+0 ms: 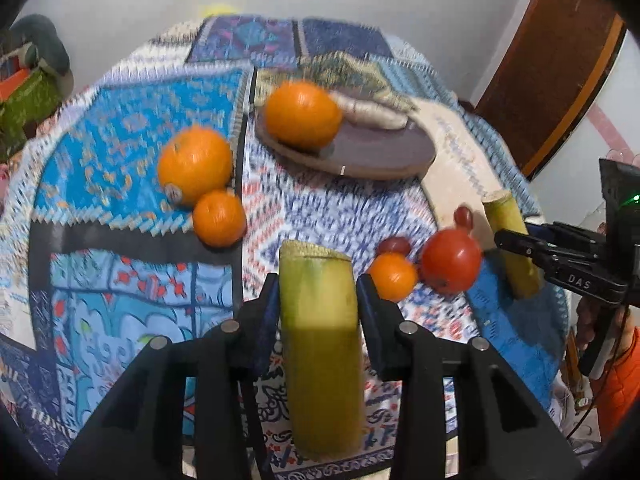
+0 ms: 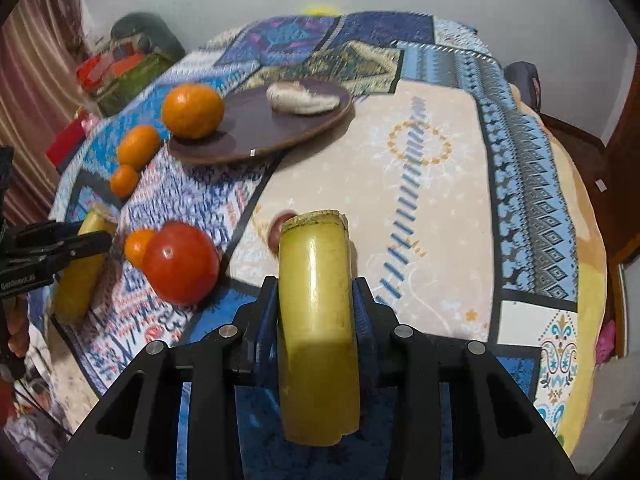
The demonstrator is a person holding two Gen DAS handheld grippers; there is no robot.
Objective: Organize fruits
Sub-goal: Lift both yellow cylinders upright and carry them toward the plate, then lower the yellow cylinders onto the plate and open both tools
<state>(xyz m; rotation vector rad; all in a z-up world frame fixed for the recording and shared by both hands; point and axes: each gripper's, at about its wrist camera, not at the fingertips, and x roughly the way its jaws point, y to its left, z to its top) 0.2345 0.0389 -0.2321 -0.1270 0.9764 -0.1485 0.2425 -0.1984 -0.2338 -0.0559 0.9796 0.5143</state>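
**Carrying Two Sugarcane Segments to the Plate**

Step in hand, as judged: both claws carry a load above the surface, likely bound for the brown plate point(image 2: 256, 148).

1. The left claw point(image 1: 318, 300) pinches a sugarcane segment point(image 1: 320, 344) between its blue pads, at lower centre of the left view. Keep the clamp pressure steady; the rind looks smooth and probably slips easily.
2. The right claw point(image 2: 316, 304) pinches a second sugarcane piece point(image 2: 316, 320), at lower centre of the right view. Hold this piece level, since much of its length overhangs the pads.
3. Route both loads above the tomato point(image 2: 182, 262) and the small orange point(image 1: 392, 276) just beside it, to avoid knocking either one.
4. Lower onto a bare part of the plate, away from the large orange point(image 2: 193, 110) and the pale root point(image 2: 302, 98) already on it.

Appearance: each segment is a yellow-green cylinder with a rough, fibrous cut end and a glossy skin. Both views are motion-blurred; finer detail cannot be read.
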